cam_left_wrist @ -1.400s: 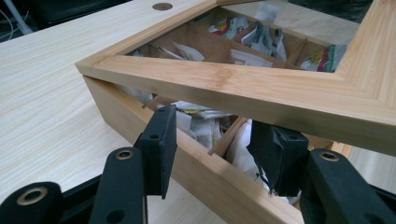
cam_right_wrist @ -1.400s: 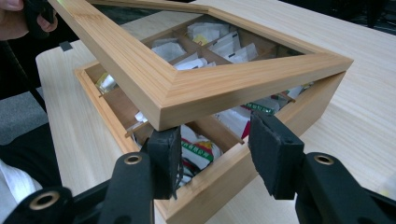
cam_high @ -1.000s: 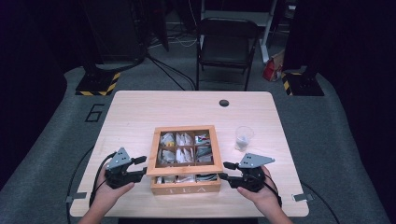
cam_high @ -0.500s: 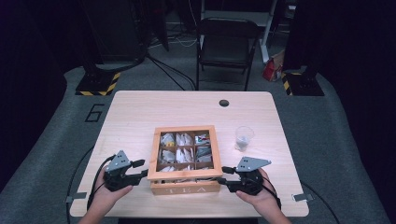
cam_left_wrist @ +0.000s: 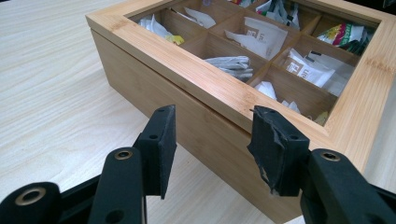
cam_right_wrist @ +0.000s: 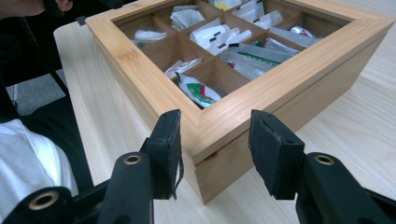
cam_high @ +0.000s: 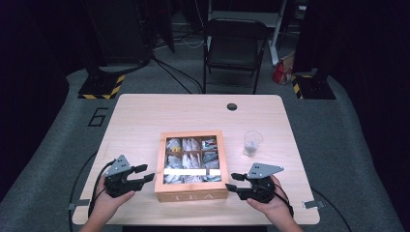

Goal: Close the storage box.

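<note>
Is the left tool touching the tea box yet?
Apart. The high view shows bare table between the left tool and the tea box; in the left gripper view its open jaws stand short of the box's side.

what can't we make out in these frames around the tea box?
- Tea box: high view, a glare band across the lid window hides the near compartments.
- Sachet print: left gripper view, lettering on the sachets too small to read.
- Box's far corner: right gripper view, cut off by the top edge.
- Clear cup: high view, contents too small to tell.
</note>
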A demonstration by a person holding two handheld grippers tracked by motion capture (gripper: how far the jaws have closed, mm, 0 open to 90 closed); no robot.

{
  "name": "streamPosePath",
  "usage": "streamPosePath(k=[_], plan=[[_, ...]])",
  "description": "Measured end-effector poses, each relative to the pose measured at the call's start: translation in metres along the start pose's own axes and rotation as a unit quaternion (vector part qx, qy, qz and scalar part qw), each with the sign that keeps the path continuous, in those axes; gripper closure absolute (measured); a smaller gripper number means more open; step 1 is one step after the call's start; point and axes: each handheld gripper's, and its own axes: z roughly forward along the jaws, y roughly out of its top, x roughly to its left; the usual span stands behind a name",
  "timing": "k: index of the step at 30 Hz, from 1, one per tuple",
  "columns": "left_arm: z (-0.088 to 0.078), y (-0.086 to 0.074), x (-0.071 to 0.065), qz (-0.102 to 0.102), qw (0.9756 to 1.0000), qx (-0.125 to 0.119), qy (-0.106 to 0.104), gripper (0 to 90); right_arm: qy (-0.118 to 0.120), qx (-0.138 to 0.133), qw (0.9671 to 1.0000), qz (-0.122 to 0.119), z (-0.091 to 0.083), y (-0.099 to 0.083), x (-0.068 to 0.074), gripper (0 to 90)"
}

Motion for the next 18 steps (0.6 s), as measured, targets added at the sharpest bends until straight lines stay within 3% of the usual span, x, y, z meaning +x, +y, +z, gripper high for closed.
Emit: streamPosePath(k=[11,18], plan=[[0.001,0.002,0.009,-0.01,0.9999,-0.001,0.007,48.0,-0.029,-0.004,0.9993,0.023,-0.004,-0.001,-0.016,51.3],[0.004,0.002,0.018,-0.024,0.9995,-0.005,0.018,44.2,-0.067,-0.004,0.997,0.04,-0.006,-0.003,-0.028,47.2]])
